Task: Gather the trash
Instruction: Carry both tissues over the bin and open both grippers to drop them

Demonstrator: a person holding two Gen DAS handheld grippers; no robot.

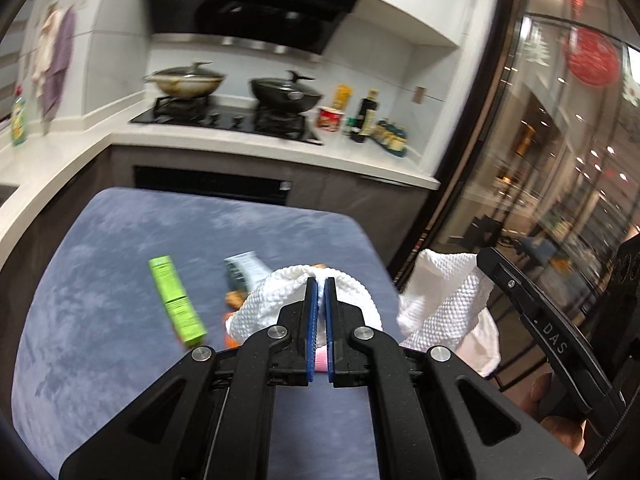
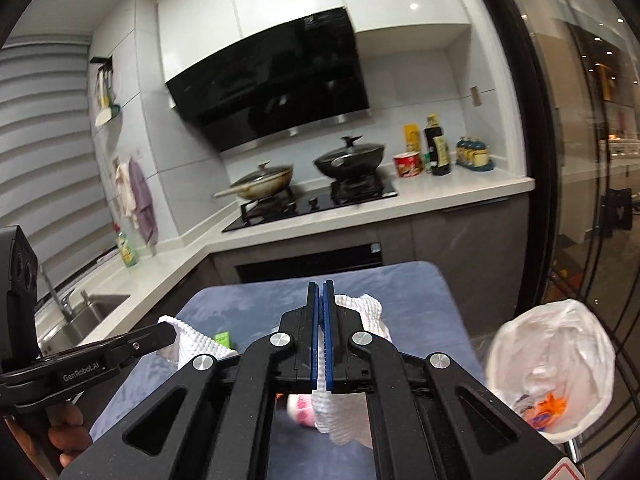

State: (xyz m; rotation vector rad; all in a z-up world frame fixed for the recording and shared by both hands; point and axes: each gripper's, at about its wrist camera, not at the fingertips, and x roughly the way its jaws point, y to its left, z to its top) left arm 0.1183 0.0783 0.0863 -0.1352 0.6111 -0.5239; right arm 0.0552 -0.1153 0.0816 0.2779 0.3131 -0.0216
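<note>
A kitchen: blue velvety table [image 1: 120,264] in front of the stove [image 2: 316,202], two lidded pans on it, bottles right of the stove. Left tool [image 1: 320,280] is clamped on a dimpled white paper towel [image 1: 280,292], and right tool [image 2: 321,286] pinches another towel [image 2: 362,308]. A green box [image 1: 176,300] and wrappers lie on the table nearer than the stove; a lined bin [image 2: 552,364] holds trash.

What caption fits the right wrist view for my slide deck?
Right gripper shut on a white paper towel above the blue table, a lined trash bin to its right.
</note>
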